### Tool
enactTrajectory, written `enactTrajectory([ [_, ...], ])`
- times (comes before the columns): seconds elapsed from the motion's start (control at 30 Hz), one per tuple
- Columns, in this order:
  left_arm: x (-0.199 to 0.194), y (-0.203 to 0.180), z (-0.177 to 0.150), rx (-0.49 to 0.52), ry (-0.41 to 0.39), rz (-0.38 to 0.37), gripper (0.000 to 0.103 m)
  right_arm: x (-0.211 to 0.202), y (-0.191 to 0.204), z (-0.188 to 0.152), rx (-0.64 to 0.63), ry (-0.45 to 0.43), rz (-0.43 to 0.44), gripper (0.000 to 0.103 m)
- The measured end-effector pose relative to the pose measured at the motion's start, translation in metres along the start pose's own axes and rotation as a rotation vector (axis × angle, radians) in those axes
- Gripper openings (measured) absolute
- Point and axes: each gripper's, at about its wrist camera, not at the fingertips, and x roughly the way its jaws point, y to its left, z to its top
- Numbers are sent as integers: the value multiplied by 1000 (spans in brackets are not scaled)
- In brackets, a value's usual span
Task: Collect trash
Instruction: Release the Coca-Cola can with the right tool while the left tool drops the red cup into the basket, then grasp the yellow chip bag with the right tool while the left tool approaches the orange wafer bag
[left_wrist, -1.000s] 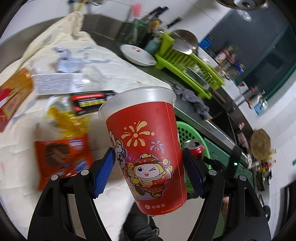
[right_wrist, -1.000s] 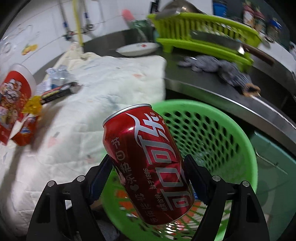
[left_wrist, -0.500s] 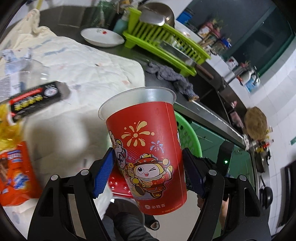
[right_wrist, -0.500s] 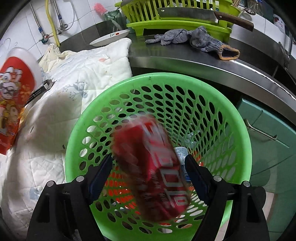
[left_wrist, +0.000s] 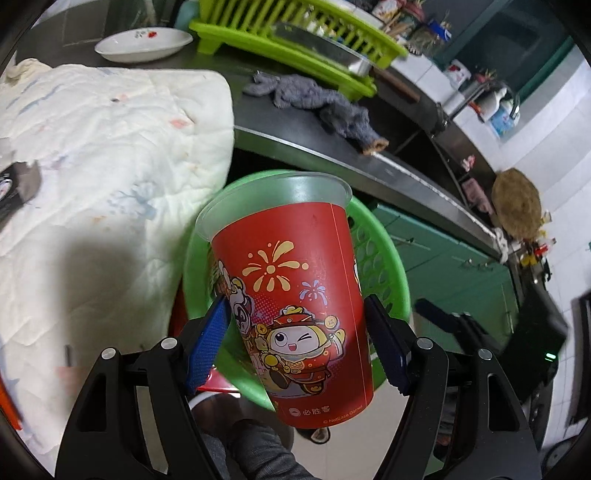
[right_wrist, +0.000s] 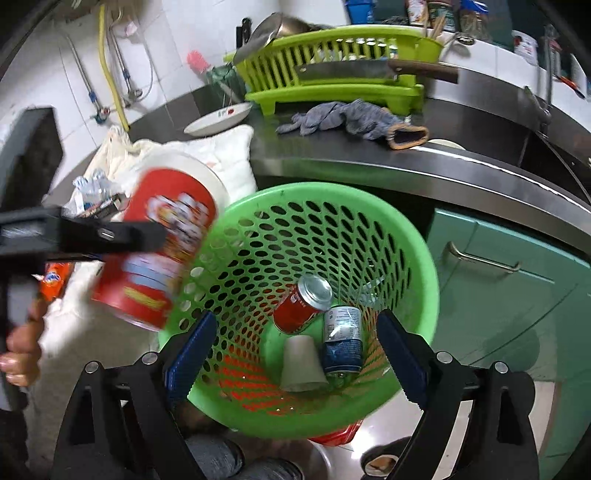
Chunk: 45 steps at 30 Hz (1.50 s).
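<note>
Dropped red can (right_wrist: 303, 302) now lies in basket (right_wrist: 424, 266) below right gripper (right_wrist: 291, 354).

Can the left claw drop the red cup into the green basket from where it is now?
Probably yes. The left claw holds the red cup over the green basket rim, whose mouth is open; the right claw hangs empty over it.

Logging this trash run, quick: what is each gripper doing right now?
Left gripper: shut on the red cup, above the green basket.
Right gripper: open, holding nothing, over the basket.
</note>
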Motion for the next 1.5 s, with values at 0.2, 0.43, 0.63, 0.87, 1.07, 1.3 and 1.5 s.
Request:
enactTrajectory([
  [0.2, 29, -9, 0, 28, 43, 29, 73, -14, -9, -5, 19, -25, -8, 85],
  [0.43, 42, -6, -4, 5, 60, 40, 80, -19, -14, -6, 36, -39, 1, 85],
  [0.63, 34, -2, -7, 6, 46, 33, 81, -19, -8, -8, 34, -39, 10, 85],
  [0.87, -9, 6, -12, 24, -28, 68, 81, -21, 13, -3, -8, -46, 30, 85],
  [1.07, -55, 26, -18, 11, -96, 150, 81, -17, 37, 5, -51, -45, 64, 85],
  [1.3, -108, 59, -30, -14, -177, 257, 81, -6, 73, 13, -108, -35, 122, 85],
  [1.5, -155, 93, -44, -55, -244, 323, 81, 5, 104, 19, -157, -17, 168, 85],
])
